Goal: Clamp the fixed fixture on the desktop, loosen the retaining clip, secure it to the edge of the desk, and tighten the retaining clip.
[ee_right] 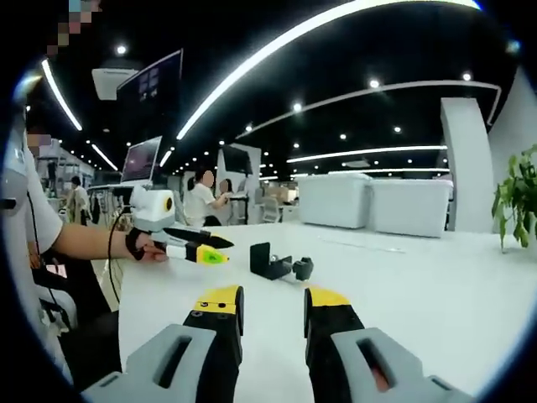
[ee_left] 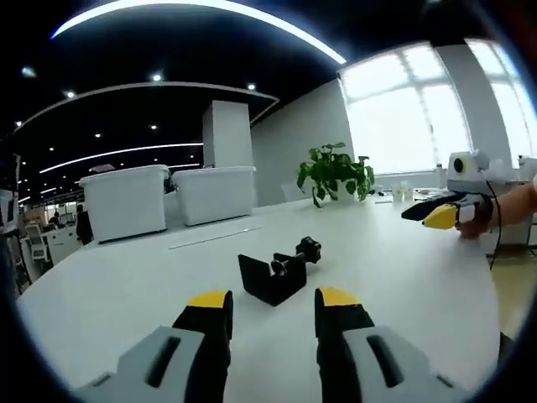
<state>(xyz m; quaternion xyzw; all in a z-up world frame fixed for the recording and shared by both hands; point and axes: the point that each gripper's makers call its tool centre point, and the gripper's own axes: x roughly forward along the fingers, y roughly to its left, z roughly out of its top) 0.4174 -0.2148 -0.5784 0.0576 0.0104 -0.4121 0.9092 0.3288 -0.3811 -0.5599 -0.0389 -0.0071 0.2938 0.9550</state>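
Presently: small black metal C-clamp fixture with knobbed screw (ee_left: 278,271) lies free mid white worktop (ee_left: 126,285) | likely rigid, dense, smooth; grip frame body, not screw | left gripper (ee_left: 273,306) fingers spread, empty | right gripper (ee_right: 273,302) fingers spread, empty

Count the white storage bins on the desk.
2. The left bin and the right bin stand side by side at the far end of the desk, beyond the black clamp. More could be hidden behind them.
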